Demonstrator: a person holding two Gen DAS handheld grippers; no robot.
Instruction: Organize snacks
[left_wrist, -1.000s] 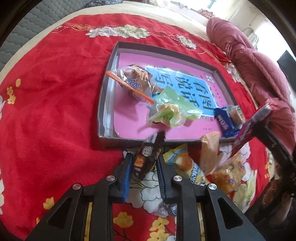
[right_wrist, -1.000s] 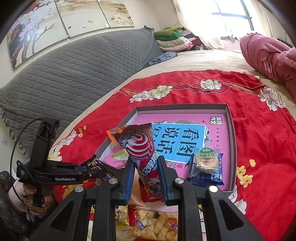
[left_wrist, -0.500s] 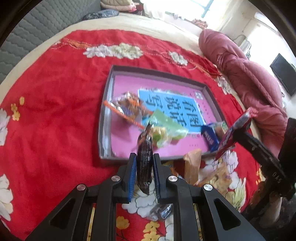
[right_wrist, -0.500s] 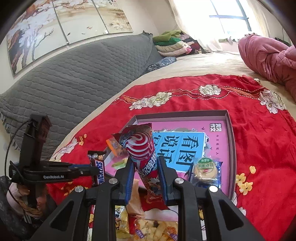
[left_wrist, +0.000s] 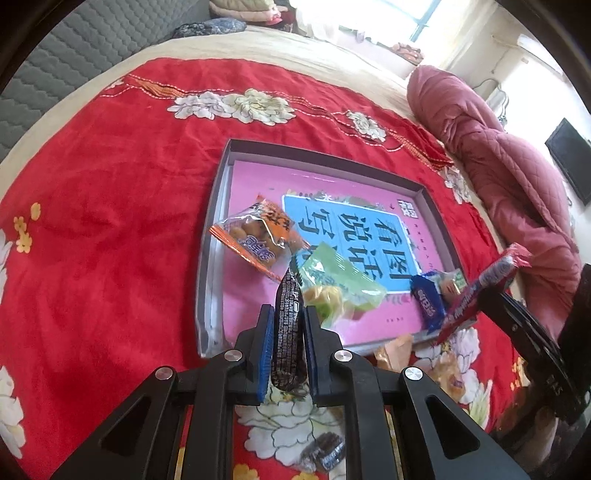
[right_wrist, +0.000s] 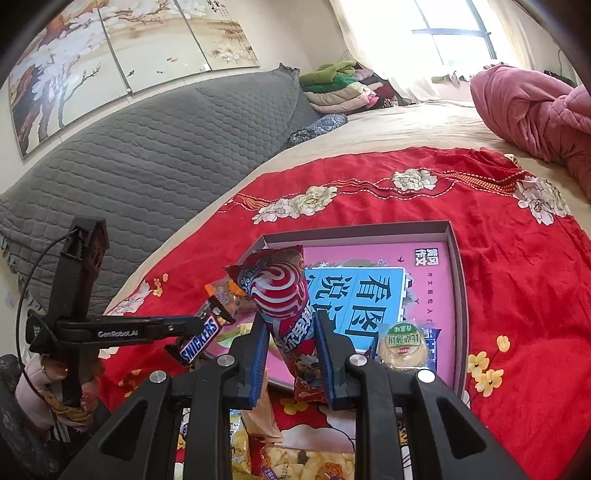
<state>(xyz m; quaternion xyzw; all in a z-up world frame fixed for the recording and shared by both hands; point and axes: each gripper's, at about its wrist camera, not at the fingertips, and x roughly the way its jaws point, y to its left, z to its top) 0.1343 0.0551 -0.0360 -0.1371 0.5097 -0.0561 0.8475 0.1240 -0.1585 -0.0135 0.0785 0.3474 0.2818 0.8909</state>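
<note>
My left claw (left_wrist: 288, 347) is clamped on a Snickers bar (left_wrist: 287, 332), its dark glossy wrapper standing on edge between the blue pads, raised over the near rim of the shallow grey box (left_wrist: 207, 273). My right claw (right_wrist: 290, 354) is clamped on a long red-and-white swirl-printed packet (right_wrist: 284, 299), crinkly foil, tilted toward 11 o'clock above the same box.

Inside the box, a smooth pink booklet (left_wrist: 258, 184) with a blue panel lines the bottom. On it, at 12 o'clock from my left claw, lies a clear orange-edged bag of nuts (left_wrist: 255, 240); just beside it, at 1 o'clock, a soft green pouch (left_wrist: 340, 284). At 2 o'clock, against the near wall, sit a blue wrapper (left_wrist: 428, 302) and a round cracker pack (right_wrist: 402, 343).

The box rests on a plush red blanket (left_wrist: 110, 221) with embroidered white flowers, spread over the bed. More loose snacks (right_wrist: 295, 458) lie on it at 6 o'clock below my right claw.
</note>
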